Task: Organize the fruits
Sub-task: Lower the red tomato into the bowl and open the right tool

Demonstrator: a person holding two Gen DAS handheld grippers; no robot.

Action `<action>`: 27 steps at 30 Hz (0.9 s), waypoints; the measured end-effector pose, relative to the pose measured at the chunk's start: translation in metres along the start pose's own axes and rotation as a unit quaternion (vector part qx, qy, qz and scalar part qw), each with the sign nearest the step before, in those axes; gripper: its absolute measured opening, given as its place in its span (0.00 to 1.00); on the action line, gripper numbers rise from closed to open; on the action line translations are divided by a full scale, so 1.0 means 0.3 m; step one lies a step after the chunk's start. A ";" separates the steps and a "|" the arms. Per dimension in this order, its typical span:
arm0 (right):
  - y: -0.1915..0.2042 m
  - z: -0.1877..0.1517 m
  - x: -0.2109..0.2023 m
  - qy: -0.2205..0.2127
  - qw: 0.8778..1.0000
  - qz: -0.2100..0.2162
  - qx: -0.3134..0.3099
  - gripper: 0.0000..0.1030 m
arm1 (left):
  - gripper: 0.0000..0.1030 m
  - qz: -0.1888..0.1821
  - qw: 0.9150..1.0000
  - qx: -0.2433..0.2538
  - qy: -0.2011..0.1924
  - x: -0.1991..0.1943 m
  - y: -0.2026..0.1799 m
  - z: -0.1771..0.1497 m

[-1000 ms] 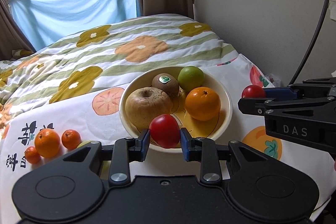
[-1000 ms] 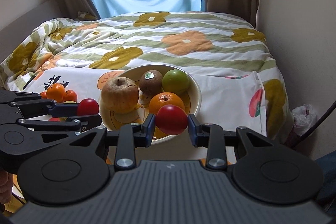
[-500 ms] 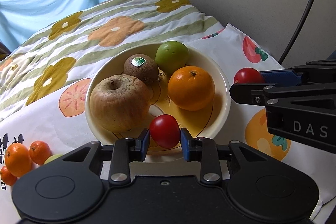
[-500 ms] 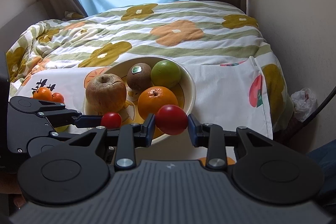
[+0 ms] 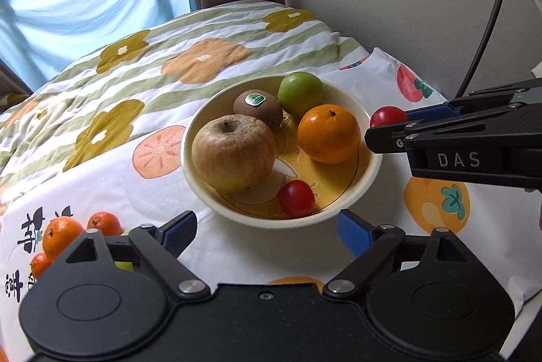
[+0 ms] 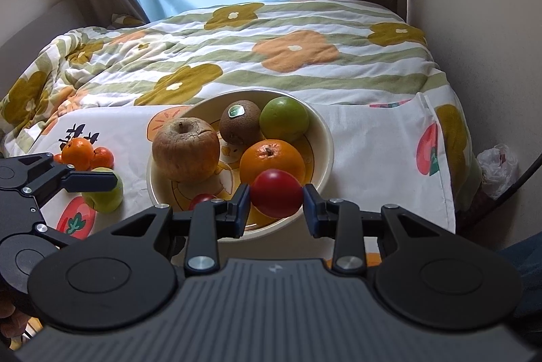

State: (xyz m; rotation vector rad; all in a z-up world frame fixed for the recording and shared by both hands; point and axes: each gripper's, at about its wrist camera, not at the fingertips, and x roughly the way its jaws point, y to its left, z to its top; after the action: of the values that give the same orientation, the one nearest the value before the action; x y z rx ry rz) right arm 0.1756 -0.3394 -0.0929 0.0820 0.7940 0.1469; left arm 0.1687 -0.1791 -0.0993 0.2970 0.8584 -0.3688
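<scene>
Meanwhile left claw [image 5: 266, 228] spread wide, empty, just short of cream ceramic bowl [image 5: 371, 170]. Small red cherry tomato [image 5: 296, 198] lay inside bowl near front rim, beside wrinkled tan apple [image 5: 233, 157]. Right claw [image 6: 276, 205] pinched larger red tomato [image 6: 276, 197] over bowl's front rim.

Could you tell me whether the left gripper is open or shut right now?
Open: the left gripper has its fingers spread with nothing between them.
</scene>
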 end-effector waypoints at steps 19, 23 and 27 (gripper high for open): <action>0.105 -0.030 0.121 0.028 0.999 0.030 -0.034 0.48 | 0.94 0.024 0.999 -0.030 0.012 -0.028 0.065 -0.086; 0.105 -0.033 0.107 0.015 0.999 0.035 -0.035 0.76 | 0.94 0.028 0.999 -0.034 0.012 -0.030 0.068 -0.087; 0.107 -0.041 0.069 -0.015 0.999 0.019 -0.039 1.00 | 0.94 0.034 0.999 -0.039 0.012 -0.038 0.067 -0.092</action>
State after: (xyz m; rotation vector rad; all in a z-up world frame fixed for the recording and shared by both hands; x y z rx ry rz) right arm 0.1779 -0.3040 -0.1120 0.0248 0.7560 0.2121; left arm 0.1520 -0.1479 -0.1055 0.2584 0.8809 -0.2685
